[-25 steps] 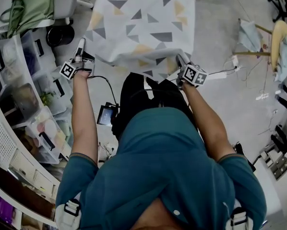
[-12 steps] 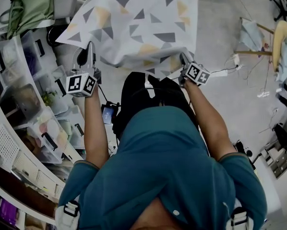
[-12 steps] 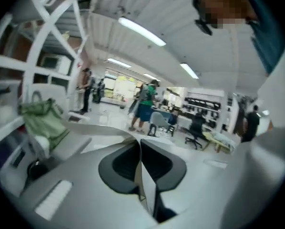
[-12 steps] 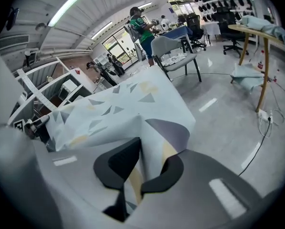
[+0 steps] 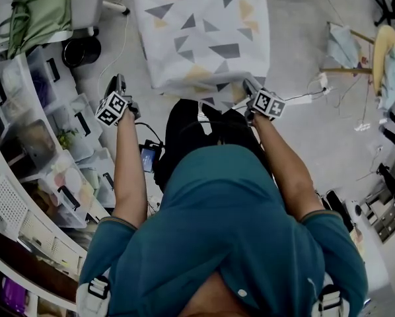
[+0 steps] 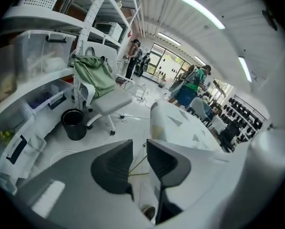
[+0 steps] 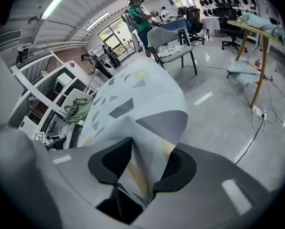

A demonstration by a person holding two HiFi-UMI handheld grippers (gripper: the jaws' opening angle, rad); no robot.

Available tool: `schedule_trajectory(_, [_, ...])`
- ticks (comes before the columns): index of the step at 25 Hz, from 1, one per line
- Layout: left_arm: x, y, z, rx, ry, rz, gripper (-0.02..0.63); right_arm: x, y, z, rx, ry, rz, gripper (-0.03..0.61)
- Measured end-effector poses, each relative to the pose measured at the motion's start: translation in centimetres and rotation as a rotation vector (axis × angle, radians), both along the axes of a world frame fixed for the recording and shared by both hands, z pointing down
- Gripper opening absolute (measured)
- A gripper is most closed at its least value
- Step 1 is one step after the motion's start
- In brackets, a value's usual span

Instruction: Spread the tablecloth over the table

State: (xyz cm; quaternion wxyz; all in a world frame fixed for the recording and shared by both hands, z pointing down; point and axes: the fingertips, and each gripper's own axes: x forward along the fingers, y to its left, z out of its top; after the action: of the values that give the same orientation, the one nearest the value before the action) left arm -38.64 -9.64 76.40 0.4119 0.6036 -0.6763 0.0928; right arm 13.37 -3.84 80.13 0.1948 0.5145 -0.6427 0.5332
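one tablecloth [image 5: 204, 32], pale with grey and yellow triangles, lies draped at the top centre of the head view, covering the worktop so that none of it shows. two claws are in view. the left claw [image 5: 120, 83] is left of centre, clear of the cloth's near left corner. its jaws have just been opening and stand apart with nothing between them. the right claw [image 5: 249, 86] is at the near right corner. its jaws have just been opening too and stand wide, with a loose fold of cloth between them. one black bin [image 5: 78, 50] stands upper left.
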Motion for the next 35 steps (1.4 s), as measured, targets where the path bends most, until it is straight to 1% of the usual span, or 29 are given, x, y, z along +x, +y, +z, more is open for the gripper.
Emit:
schedule_trajectory(5, [1.7,-1.2,-1.4,0.037,0.014,0.028,0.066,1.0,1.1,0.9,-0.041,0.037,0.002,0.147])
schedule_trajectory(7, [2.4,-1.9,-2.1,0.057,0.022,0.044,0.066,2.1,2.0,1.4,-0.065,0.064,0.011,0.147])
schedule_trajectory(9, [2.8,-2.6,-3.0,0.074,0.013,0.056,0.057,3.6,2.8,1.4,-0.075,0.095,0.02,0.146])
schedule_trajectory(13, [3.3,-4.0,-5.2,0.127,0.011,0.08,0.048,5.1,2.7,0.2,-0.033,0.133,0.003,0.146])
schedule_trajectory(17, [4.0,-5.5,-8.7,0.206,0.008,0.106,0.037,5.0,0.7,-1.9,0.037,0.129,-0.002,0.146])
schedule_trajectory(21, [4.8,-7.3,-13.0,0.299,-0.021,0.16,0.028,3.0,-3.2,-6.2,0.173,0.106,-0.032,0.144])
schedule_trajectory(27, [5.8,-9.3,-21.0,0.459,-0.035,0.209,-0.002,-3.5,-9.5,-16.0,0.456,0.101,-0.215,0.131])
schedule_trajectory(28, [6.1,-9.5,-22.4,0.486,-0.034,0.218,-0.002,-4.5,-10.3,-17.9,0.505,0.098,-0.239,0.117])
schedule_trajectory(30, [6.7,-9.8,-25.1,0.539,-0.037,0.244,-0.002,-6.6,-11.7,-22.1,0.604,0.089,-0.285,0.037])
schedule_trajectory(31, [7.2,-10.0,-26.4,0.564,-0.04,0.262,-0.003,-7.6,-12.2,-24.4,0.654,0.079,-0.306,0.016])
schedule_trajectory(35, [9.3,-10.0,-31.3,0.653,-0.068,0.359,-0.003,-11.2,-13.2,-33.1,0.833,0.051,-0.391,0.009])
